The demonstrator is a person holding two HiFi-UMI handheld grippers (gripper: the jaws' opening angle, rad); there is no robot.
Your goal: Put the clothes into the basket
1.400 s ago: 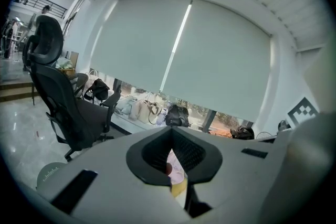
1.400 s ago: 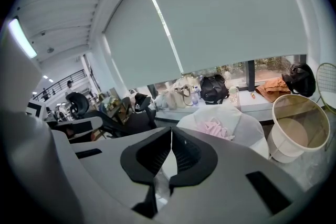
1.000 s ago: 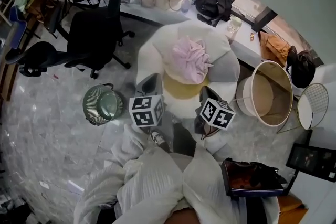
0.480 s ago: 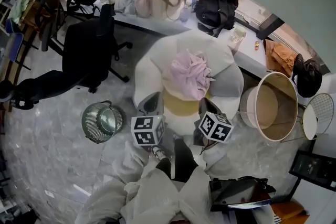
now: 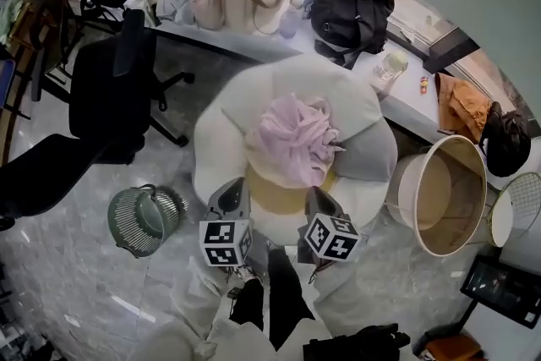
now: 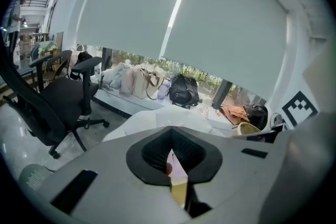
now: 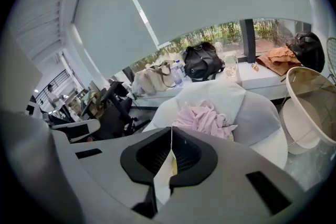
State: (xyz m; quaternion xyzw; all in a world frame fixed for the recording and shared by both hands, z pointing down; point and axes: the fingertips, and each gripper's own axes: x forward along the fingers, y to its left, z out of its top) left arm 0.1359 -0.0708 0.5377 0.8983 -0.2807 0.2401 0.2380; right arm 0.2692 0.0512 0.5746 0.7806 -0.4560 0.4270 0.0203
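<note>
My left gripper point(image 5: 230, 197) and right gripper point(image 5: 318, 207) hang at the near edge of the white chair point(image 5: 213, 158). Each has its jaws pressed together with nothing in them. The pink clothes point(image 5: 294, 138) lie heaped on the seat, just beyond both tips. The basket point(image 5: 439, 200) stands right of the chair, its mouth tipped towards it.

To pick well, I judge I should part the jaws before they meet the cloth and bite deep into a thick fold near the top of the heap. Then I should lift clear of the chair before swinging right.

I cannot tell whether the heap is one garment or several. In the left gripper view the gripper's own body covers nearly all of it, and the right gripper view cuts the basket off at its edge.
</note>
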